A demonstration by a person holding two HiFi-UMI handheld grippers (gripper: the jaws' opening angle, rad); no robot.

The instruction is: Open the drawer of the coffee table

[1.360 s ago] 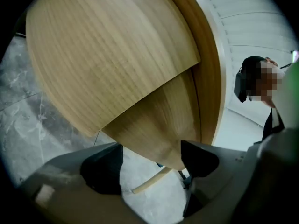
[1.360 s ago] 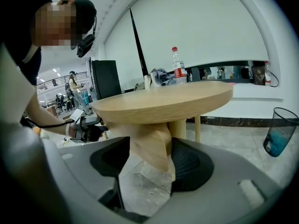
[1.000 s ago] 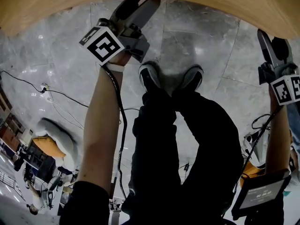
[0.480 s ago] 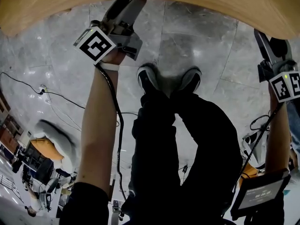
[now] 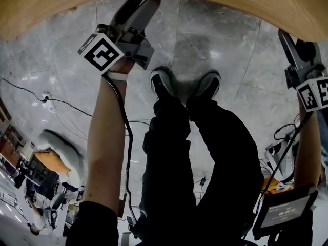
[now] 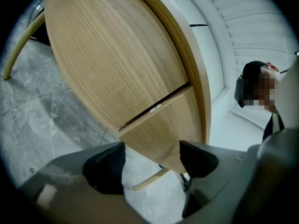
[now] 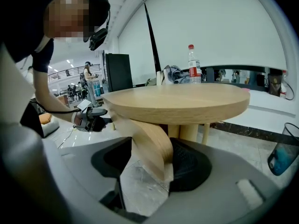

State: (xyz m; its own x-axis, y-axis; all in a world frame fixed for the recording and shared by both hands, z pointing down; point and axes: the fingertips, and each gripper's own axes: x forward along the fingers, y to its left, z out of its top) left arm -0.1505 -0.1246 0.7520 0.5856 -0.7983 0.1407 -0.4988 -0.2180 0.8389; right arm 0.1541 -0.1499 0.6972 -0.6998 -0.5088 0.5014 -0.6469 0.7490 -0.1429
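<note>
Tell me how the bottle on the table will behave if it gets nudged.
The bottle stands tall and narrow on the table, so it would probably tip easily. It looks like clear plastic, likely light; how full it is cannot be told. Once down, its round body would probably roll.
</note>
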